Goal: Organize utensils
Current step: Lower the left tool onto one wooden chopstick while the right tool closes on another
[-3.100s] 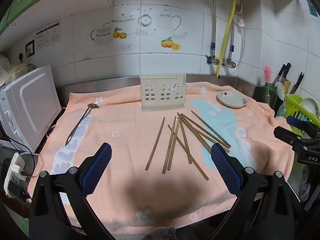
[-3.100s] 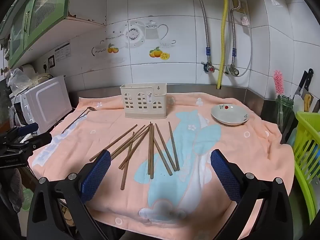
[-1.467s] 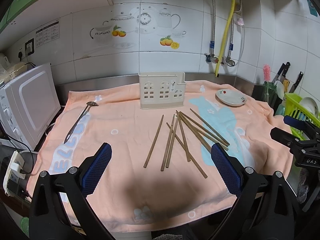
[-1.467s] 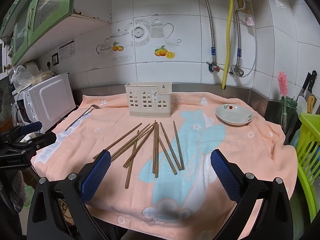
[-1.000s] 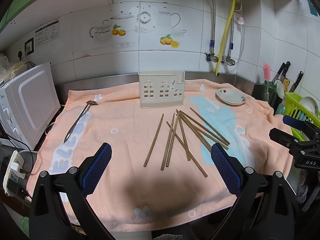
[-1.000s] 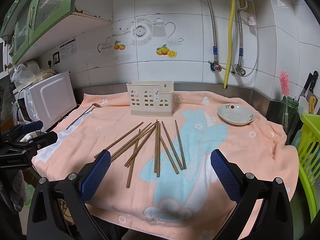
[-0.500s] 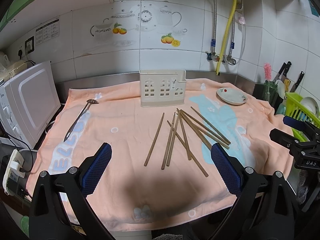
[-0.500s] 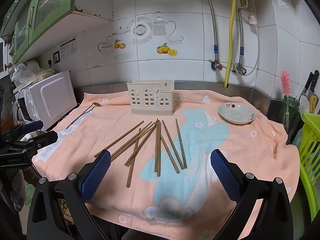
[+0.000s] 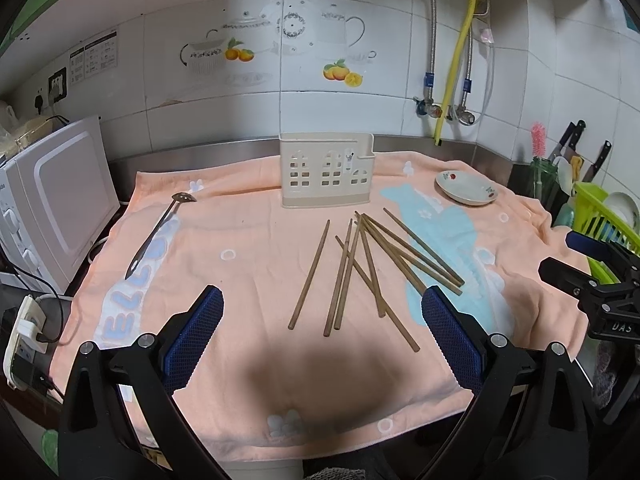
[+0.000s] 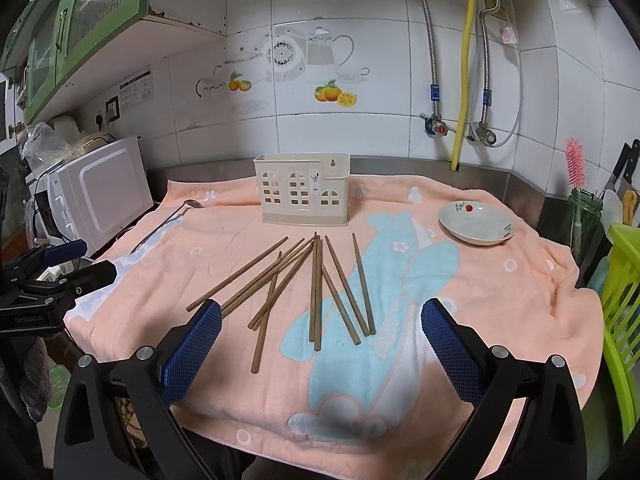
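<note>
Both tools hang above the near edge of a peach-coloured towel spread over the counter, and neither has hold of anything. The left gripper stands with its blue-padded fingers spread wide, nothing between them, and the right gripper is spread just as wide and equally empty; in the left wrist view the right gripper shows at about 3 o'clock, off the towel's right edge. The wooden chopsticks lie loose on the towel in a crossed, fanned scatter, some overlapping, at about 12 o'clock from the gap between the left fingers; in the right wrist view the same scatter sits at 12 o'clock from that tool, its nearest ends close to the left pad. Beyond the chopsticks, still at 12 o'clock, a cream utensil holder with house-shaped cut-outs stands upright near the towel's far edge, apart from the chopsticks. A metal spoon lies alone on the towel at about 10 o'clock in the left wrist view, well apart from the scatter. A small white dish rests on the towel at about 1 o'clock in the right wrist view. A white microwave stands off the towel's left side.
</note>
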`<state>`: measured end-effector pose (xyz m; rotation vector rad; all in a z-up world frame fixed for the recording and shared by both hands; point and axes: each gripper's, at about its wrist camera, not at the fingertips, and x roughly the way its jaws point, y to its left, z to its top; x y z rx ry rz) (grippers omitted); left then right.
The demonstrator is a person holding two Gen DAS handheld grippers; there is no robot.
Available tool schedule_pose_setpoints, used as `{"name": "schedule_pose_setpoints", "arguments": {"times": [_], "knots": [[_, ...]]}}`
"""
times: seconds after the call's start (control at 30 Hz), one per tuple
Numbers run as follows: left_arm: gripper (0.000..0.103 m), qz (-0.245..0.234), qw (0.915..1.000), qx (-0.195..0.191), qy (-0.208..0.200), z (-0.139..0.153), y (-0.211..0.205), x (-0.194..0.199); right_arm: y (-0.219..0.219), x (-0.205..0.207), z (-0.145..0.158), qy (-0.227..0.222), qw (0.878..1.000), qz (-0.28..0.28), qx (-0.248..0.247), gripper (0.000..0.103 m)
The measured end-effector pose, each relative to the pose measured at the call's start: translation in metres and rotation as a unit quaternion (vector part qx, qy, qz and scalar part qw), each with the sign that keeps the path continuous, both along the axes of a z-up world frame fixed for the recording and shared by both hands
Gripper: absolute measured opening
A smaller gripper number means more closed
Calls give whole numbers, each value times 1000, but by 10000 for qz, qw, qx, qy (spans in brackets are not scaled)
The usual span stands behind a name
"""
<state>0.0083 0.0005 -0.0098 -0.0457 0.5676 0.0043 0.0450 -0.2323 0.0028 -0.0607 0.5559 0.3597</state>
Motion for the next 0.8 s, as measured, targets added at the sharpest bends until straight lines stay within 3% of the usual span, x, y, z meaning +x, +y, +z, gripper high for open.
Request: {"name": "schedule_pose_setpoints", "arguments": {"times": [0.8], "knots": [[98,69,9983,-119,572,-39,10,44,7,44,-35,489,9987,1,-114,97]]}}
